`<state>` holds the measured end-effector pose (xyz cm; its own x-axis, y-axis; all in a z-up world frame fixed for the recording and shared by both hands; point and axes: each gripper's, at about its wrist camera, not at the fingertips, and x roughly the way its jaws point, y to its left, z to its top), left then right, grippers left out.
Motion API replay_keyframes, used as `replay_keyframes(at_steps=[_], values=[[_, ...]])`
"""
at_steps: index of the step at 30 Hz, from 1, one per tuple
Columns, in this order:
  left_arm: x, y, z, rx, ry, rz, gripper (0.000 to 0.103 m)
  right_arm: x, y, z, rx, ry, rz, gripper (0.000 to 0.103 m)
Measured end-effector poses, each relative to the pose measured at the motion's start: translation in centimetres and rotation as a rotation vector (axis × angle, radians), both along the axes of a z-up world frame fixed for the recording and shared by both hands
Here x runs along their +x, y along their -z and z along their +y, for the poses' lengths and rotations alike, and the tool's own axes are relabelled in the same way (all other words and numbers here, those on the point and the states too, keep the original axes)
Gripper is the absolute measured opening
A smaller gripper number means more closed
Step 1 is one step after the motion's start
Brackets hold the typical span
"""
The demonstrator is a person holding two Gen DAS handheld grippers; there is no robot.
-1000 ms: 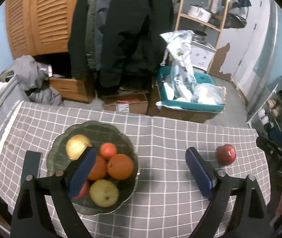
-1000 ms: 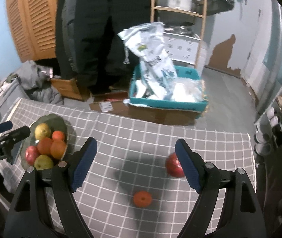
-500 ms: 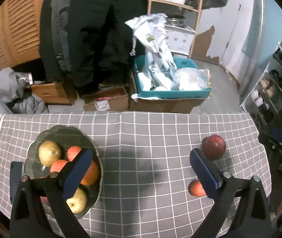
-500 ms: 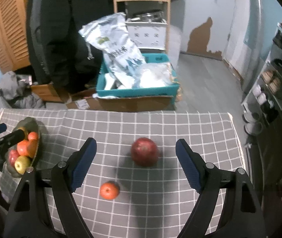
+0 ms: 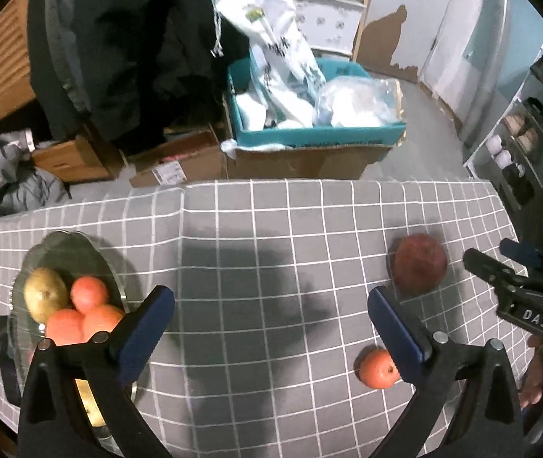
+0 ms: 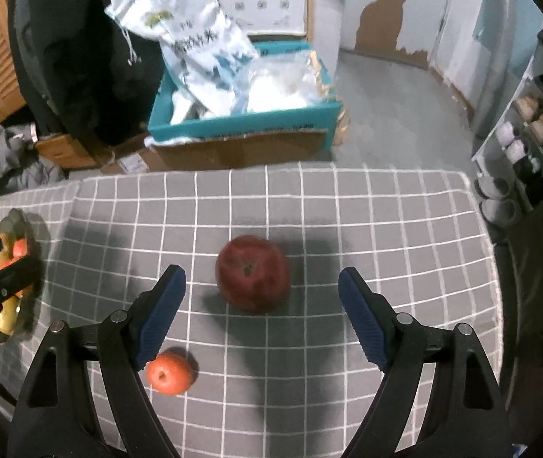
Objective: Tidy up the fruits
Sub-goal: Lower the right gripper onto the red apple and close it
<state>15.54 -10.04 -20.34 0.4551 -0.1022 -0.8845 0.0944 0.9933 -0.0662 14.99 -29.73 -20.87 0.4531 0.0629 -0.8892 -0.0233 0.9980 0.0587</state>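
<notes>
Now both grippers gape empty: right gripper (image 6: pixel 261 307) poised over red apple (image 6: pixel 253 278), left gripper (image 5: pixel 271 322) just widened. Risk: round apple rolling off the checked tablecloth (image 6: pixel 385 229) if nudged.

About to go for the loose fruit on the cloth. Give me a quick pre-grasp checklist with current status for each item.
1. Right gripper open and empty: ok.
2. Red apple ahead, between its fingers: ok; no contact yet.
3. Left gripper open, jaws have just been opening, nothing between them: ok.
4. Small orange loose on the checked cloth, partly behind a left finger: ok.
5. Room in the glass bowl for two more: cannot tell; it already holds several fruits.
</notes>
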Motion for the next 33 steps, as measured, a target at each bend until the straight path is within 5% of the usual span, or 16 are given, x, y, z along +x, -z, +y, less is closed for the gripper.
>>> replay_keyframes(at_steps=[16, 27, 33], values=[[2.7, 5.4, -0.4, 0.003, -0.016, 0.09, 0.102, 3.0, 7.2, 1.0, -0.009, -0.041, 0.15, 0.082], [3.0, 6.5, -0.8, 0.01, 0.005, 0.112, 0.102, 4.1, 9.2, 0.9, 0.004, -0.024, 0.187, 0.082], [2.9, 6.5, -1.2, 0.008, 0.025, 0.116, 0.102, 3.8, 9.6, 1.0, 0.008, -0.031, 0.195, 0.073]])
